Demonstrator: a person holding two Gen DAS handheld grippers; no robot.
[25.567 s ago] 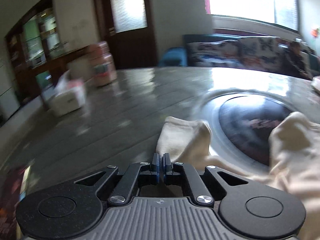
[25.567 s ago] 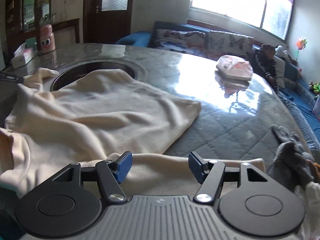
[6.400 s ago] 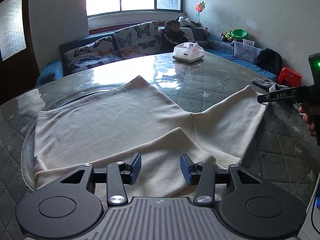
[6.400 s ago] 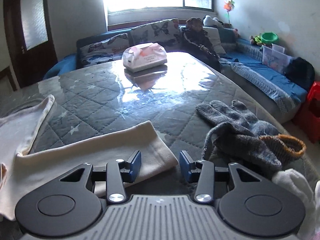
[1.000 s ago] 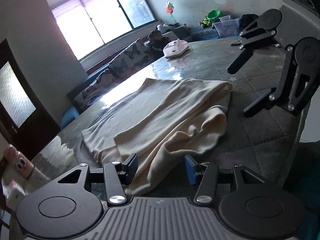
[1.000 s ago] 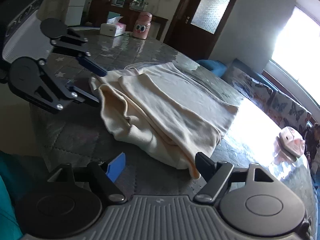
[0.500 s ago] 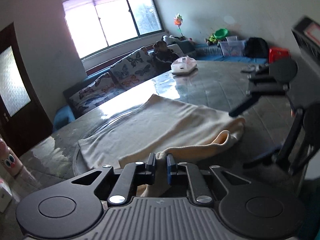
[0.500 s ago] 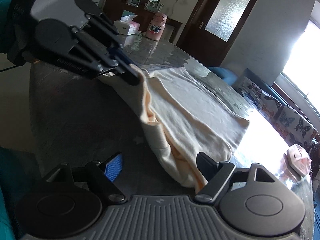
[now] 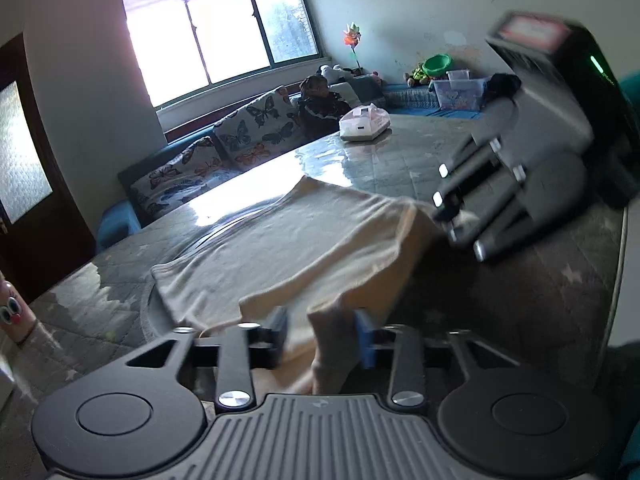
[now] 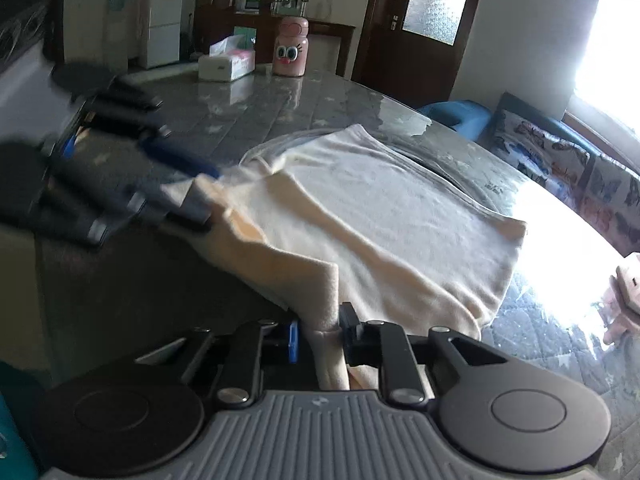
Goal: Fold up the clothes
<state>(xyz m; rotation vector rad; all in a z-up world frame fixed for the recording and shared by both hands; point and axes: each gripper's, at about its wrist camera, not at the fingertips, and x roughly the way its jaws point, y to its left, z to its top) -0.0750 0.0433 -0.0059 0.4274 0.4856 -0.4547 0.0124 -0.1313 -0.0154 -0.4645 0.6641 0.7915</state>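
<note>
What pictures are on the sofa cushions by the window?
Butterflies, orange and dark, on pale cushions. The left wrist view shows them best.

Daylight comes from the window (image 9: 216, 28) – blown out white, purple tint along its top. Hard glare on the glossy table (image 9: 400, 152); in the right wrist view the right side burns out completely. Room interior is dim, near side of the table in shadow. Motion blur smears the right gripper (image 9: 452, 216) in the left wrist view and the left gripper (image 10: 196, 196) in the right – edges soft. Fisheye bends the walls, black vignette in the corners.
</note>
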